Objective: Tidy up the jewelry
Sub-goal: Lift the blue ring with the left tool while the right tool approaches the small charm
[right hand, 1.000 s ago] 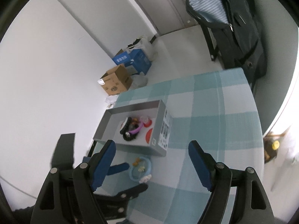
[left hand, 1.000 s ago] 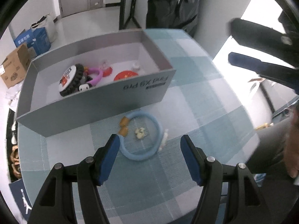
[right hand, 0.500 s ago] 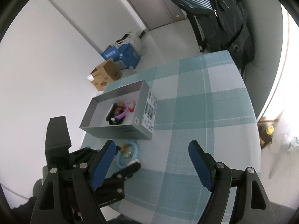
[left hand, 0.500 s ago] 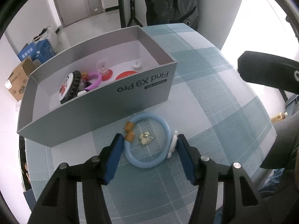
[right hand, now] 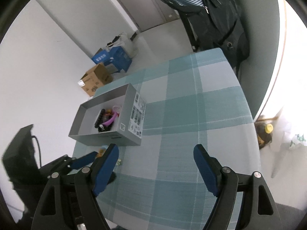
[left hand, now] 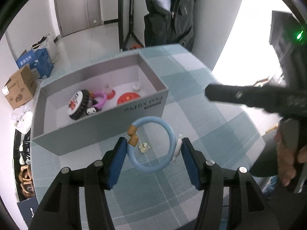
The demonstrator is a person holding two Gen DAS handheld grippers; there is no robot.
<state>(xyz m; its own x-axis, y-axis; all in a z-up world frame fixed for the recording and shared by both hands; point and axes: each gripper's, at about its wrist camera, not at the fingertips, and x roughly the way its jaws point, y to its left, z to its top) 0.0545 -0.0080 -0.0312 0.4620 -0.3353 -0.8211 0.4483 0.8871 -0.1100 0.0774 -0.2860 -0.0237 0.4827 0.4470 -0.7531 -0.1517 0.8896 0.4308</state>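
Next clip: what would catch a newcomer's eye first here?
First, the light blue bangle with two tan beads, framed between the blue pads of the left gripper, whose jaws sit against its sides on the checked tablecloth. Just beyond it, the open grey box holds a black-rimmed round piece, a purple ring and red bits. The right gripper hangs open over bare cloth.

Left gripper (left hand: 152, 147): blue pads touch both sides of the bangle
Bangle (left hand: 151, 145): light blue ring, two tan beads, white charm at its right side
Small pale trinket (left hand: 144, 146): on the cloth, seen through the ring
Box (left hand: 99, 126): grey, just beyond, holding jewelry
Cloth (left hand: 201, 115): teal check
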